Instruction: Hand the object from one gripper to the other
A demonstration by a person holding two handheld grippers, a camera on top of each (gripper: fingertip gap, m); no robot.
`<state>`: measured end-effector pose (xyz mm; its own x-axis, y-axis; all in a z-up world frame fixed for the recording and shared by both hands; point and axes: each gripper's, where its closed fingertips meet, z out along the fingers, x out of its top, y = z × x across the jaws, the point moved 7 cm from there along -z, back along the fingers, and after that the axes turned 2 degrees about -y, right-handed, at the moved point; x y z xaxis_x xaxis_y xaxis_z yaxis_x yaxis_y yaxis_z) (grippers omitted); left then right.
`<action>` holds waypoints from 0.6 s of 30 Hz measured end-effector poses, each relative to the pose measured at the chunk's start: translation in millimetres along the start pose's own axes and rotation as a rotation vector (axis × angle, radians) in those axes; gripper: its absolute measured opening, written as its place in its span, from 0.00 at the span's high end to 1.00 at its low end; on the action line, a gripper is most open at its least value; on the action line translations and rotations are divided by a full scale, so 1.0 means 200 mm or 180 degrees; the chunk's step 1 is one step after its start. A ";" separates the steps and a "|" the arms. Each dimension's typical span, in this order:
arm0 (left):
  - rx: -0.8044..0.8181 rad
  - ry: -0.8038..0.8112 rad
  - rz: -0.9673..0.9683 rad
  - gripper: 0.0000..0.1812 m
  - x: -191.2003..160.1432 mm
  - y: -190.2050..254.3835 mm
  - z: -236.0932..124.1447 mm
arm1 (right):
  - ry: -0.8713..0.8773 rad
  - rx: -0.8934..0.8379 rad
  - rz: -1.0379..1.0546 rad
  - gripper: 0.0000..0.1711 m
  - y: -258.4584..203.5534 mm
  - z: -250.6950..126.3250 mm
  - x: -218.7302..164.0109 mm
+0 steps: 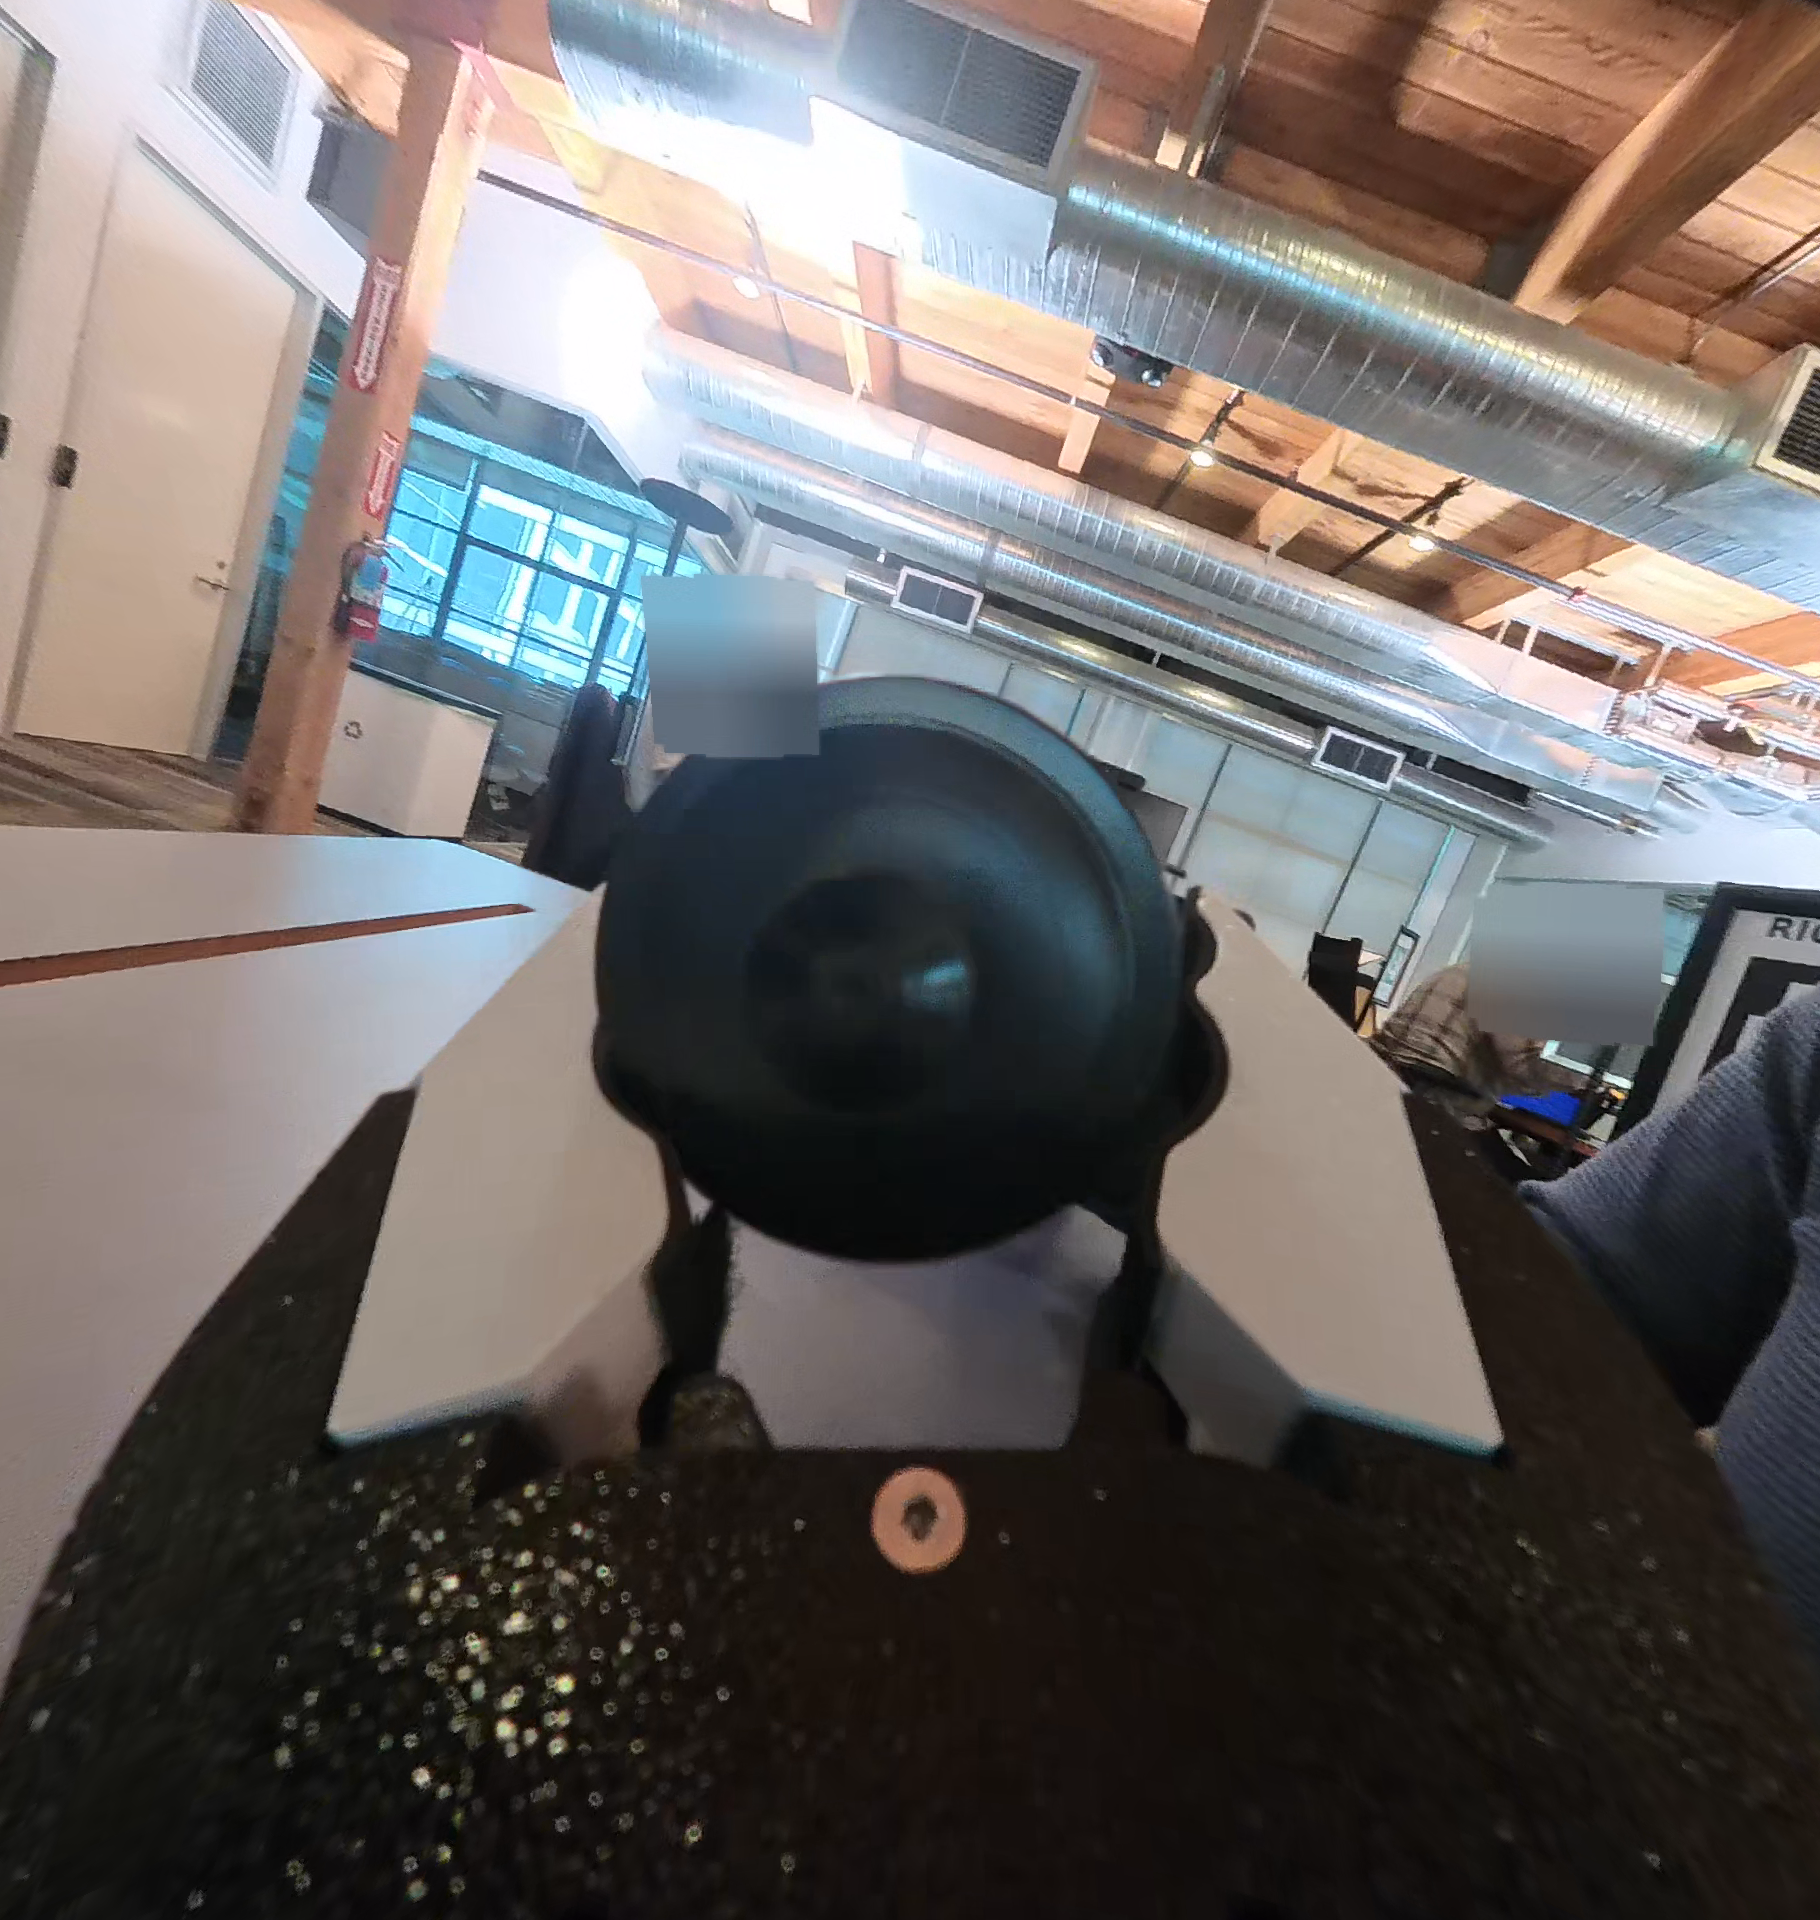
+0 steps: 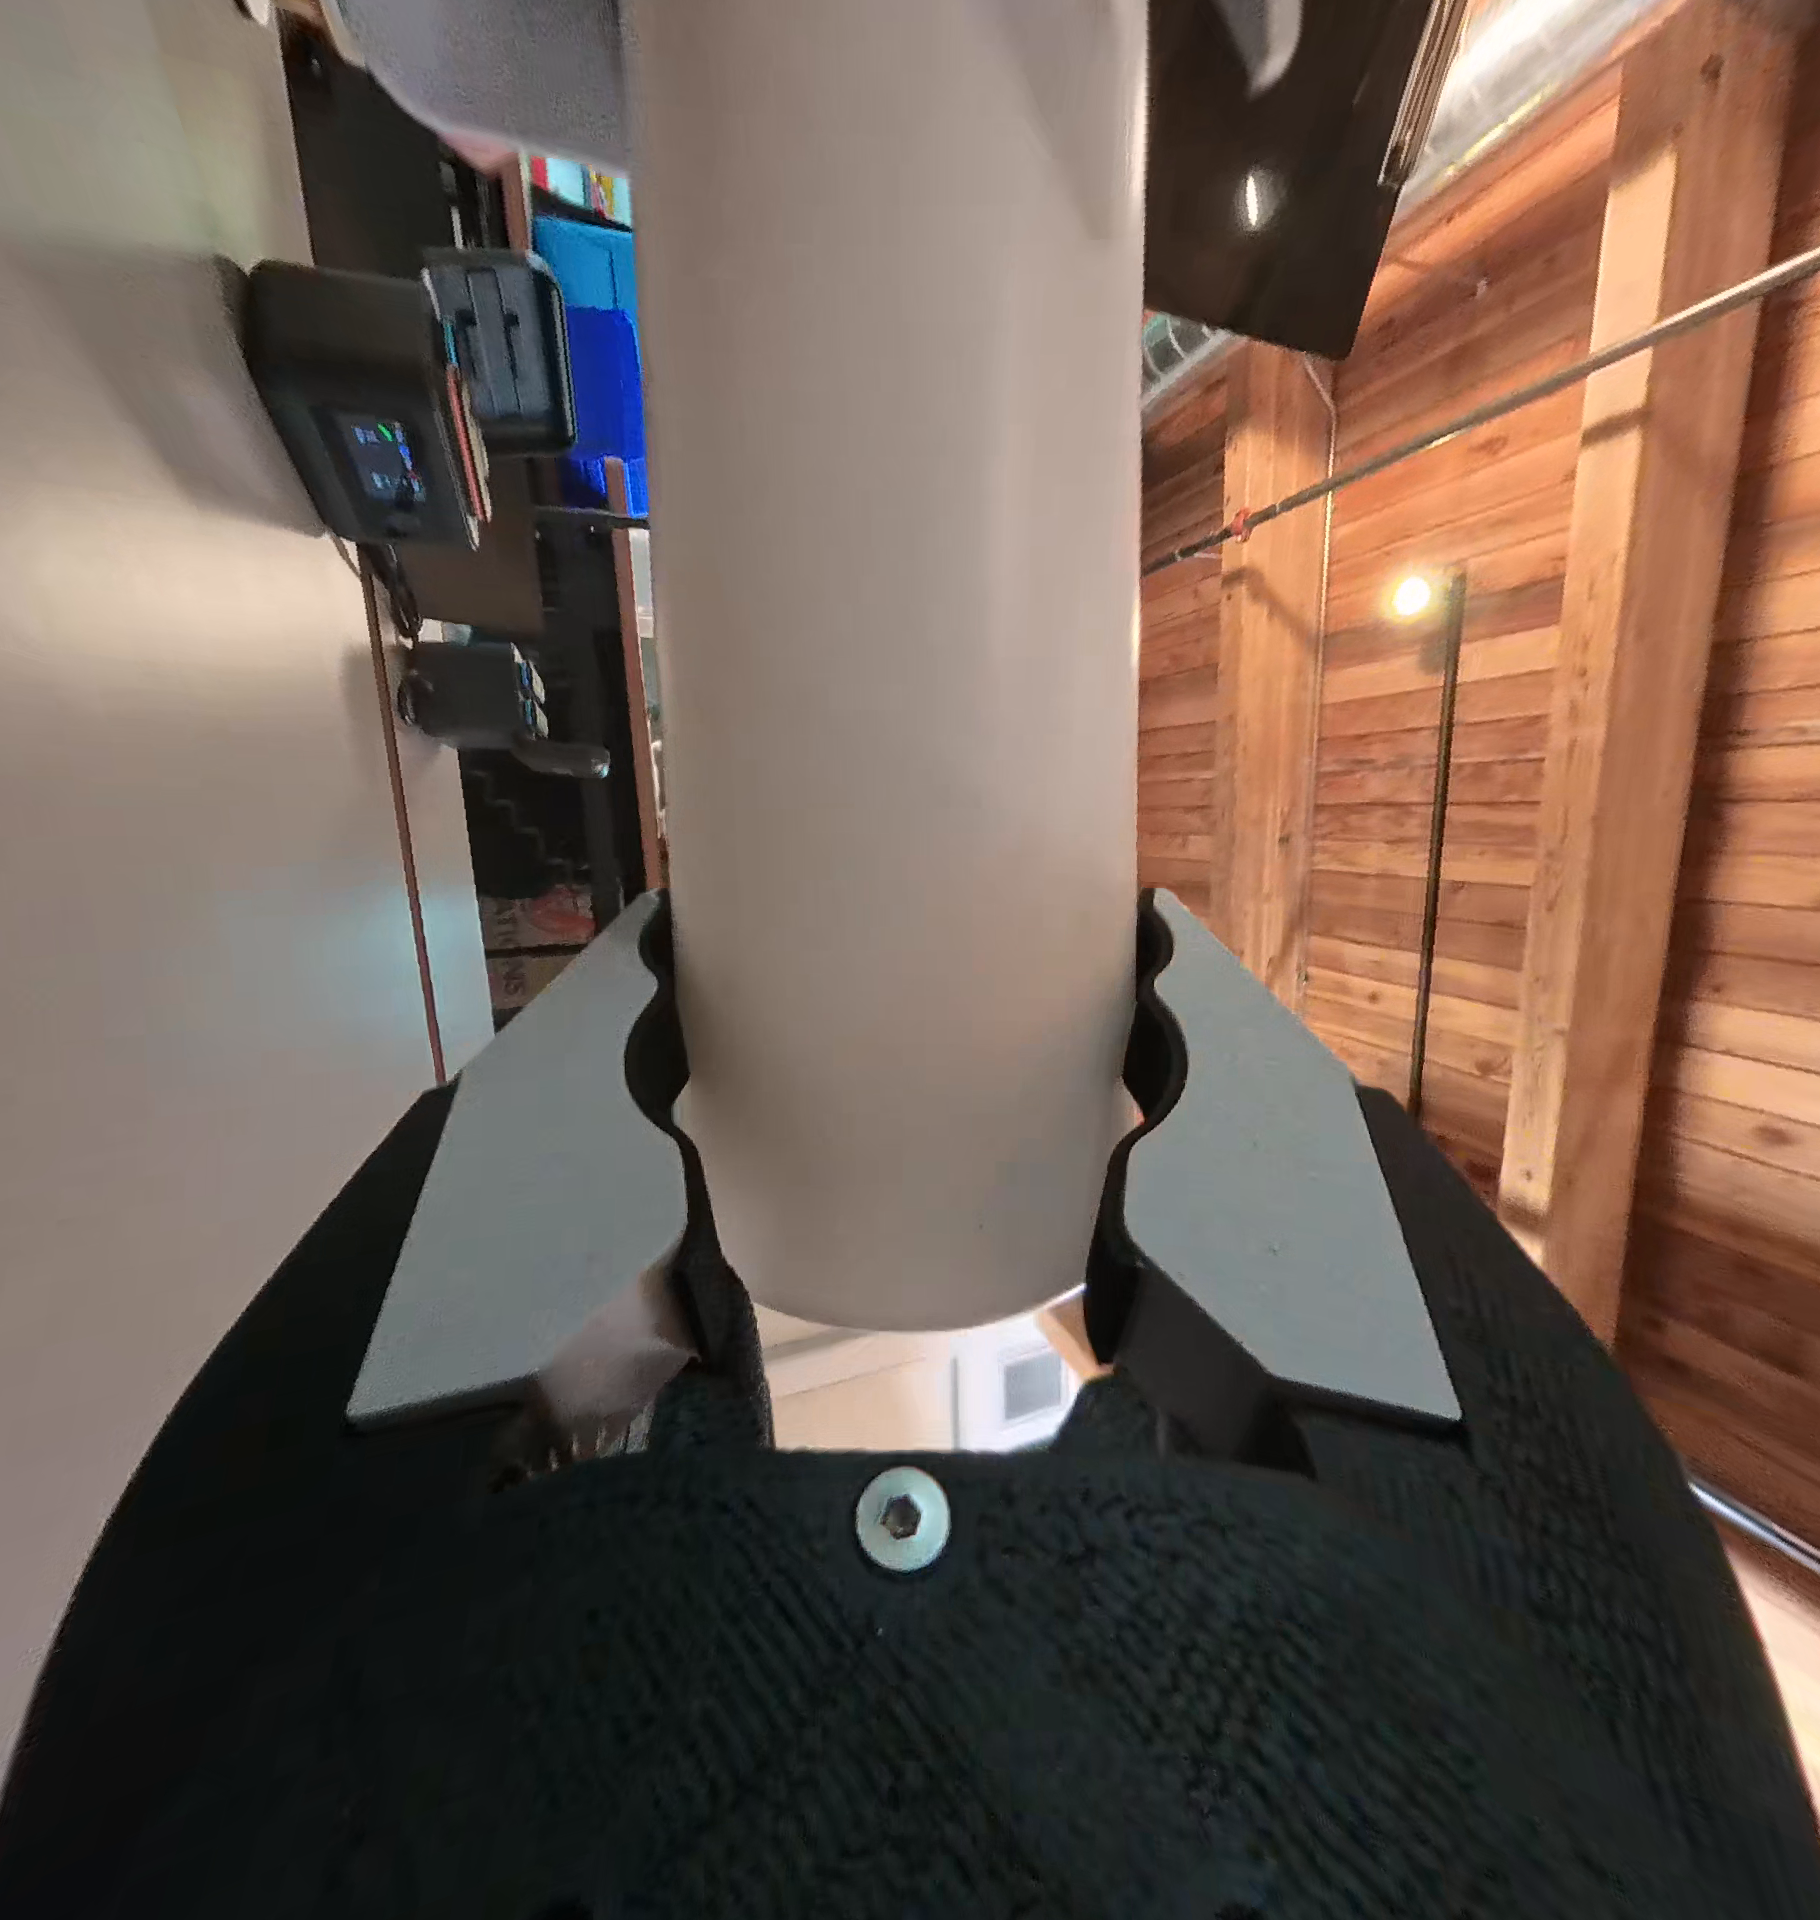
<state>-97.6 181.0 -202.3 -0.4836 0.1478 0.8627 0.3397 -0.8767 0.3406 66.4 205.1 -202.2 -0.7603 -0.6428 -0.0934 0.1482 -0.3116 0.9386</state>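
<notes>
The object is a beige cylindrical bottle (image 2: 901, 623) with a round black cap (image 1: 885, 977). In the right wrist view my right gripper (image 2: 901, 904) is shut on the bottle near its lower end, with the wavy black pads (image 2: 657, 1039) pressed on both sides. In the left wrist view my left gripper (image 1: 901, 914) is shut around the cap end, seen end-on, with a grey finger (image 1: 511, 1195) on each side. Parts of the left gripper (image 2: 1270, 156) show at the bottle's far end in the right wrist view. Both grippers hold the bottle in the air.
A white table top (image 1: 158, 1091) with a thin brown line lies at the left. A person's blue-grey sleeve (image 1: 1779, 1299) is at the right. In the right wrist view a small black device (image 2: 366, 416) sits on a white surface, and a wooden wall (image 2: 1612, 831) is at the right. My hands' fingertips stand some 9 cm from each other.
</notes>
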 end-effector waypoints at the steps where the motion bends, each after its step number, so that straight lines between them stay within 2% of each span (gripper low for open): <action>1: -0.0012 0.0002 -0.0019 0.45 0.00 0.00 0.00 | 0.0025 -0.0014 -0.0025 0.50 0.00 0.00 0.01; 5: 0.0003 0.0106 -0.0062 0.45 0.00 0.00 0.00 | 0.0070 0.0013 0.0021 0.50 0.00 0.00 0.02; 10: 0.0031 0.0302 0.0014 0.46 0.06 0.01 -0.01 | 0.0184 0.0154 0.0425 0.50 0.00 -0.01 0.05; 13: 0.0023 0.0476 -0.0085 0.47 0.07 0.00 -0.03 | 0.0299 0.0324 0.0911 0.48 0.01 -0.01 0.06; 18: -0.0106 0.0721 -0.0231 0.46 0.11 -0.01 -0.07 | 0.0451 0.0823 0.2034 0.39 0.04 0.00 0.04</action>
<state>-120.4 180.0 -190.3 -0.6756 0.1077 0.7294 0.2726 -0.8827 0.3828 60.7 197.5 -196.0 -0.4822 -0.7350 0.4767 0.3697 0.3225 0.8714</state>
